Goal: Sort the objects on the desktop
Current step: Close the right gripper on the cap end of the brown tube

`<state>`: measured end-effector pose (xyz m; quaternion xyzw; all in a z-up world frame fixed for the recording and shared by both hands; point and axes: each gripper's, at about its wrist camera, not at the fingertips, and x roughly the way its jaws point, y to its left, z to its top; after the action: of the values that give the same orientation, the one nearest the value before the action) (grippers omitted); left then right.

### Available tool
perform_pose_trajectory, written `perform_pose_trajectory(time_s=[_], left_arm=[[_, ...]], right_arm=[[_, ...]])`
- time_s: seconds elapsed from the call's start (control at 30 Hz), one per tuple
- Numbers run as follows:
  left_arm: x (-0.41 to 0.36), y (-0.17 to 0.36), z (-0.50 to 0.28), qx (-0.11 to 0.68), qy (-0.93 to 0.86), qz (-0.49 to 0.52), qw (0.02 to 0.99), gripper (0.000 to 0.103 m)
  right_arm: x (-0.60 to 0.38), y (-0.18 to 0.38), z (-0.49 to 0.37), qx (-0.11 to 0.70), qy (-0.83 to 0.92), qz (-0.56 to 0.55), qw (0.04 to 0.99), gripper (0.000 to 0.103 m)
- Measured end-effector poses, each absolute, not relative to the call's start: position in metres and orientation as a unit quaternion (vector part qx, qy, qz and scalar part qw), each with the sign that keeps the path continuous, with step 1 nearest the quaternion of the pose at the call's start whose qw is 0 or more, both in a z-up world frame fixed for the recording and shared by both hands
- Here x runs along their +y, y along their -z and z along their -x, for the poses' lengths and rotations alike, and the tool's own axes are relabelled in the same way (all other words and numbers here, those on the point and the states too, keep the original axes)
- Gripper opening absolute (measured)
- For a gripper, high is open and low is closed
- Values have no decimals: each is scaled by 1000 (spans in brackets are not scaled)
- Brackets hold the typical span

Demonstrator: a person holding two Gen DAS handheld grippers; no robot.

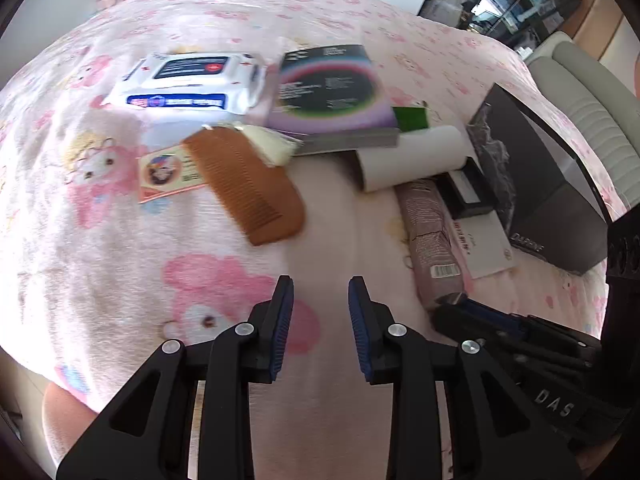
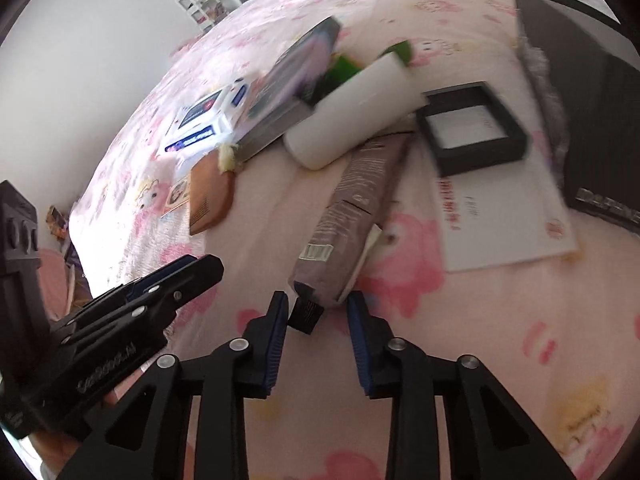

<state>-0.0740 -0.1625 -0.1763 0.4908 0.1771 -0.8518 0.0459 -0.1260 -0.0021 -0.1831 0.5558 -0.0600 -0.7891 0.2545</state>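
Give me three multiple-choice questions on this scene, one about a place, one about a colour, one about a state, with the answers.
1. What does the comb partly lie on?
A. the card
B. the black box
C. the umbrella

2. What colour is the tube?
A. green
B. white
C. brown

3. How is the left gripper?
A. shut on the comb
B. shut on the tube
C. open, nothing between its fingers

Answers:
1. A: the comb's edge overlaps the card.
2. B: it is plain white, lying beside the book.
3. C: only bare blanket shows in the gap.
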Motion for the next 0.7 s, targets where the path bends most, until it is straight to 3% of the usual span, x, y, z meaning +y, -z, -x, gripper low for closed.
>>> perform_pose_trajectory(time_s=[0.07,0.2,0.37,0.7], left_arm=[[-152,177,79,176,851,-494,32,28],[-131,178,92,191,847,-496,-8,39],[-109,187,112,209,834,-509,-44,39],[-93,206,130,245,806,-535,-64,39]], right_arm=[[13,181,126,-74,790,-558,243,11],[50,172,125,-87,803,-553,207,11],[66,169,124,-114,793,-553,228,12],[19,200,124,-47,783,-568,248,15]])
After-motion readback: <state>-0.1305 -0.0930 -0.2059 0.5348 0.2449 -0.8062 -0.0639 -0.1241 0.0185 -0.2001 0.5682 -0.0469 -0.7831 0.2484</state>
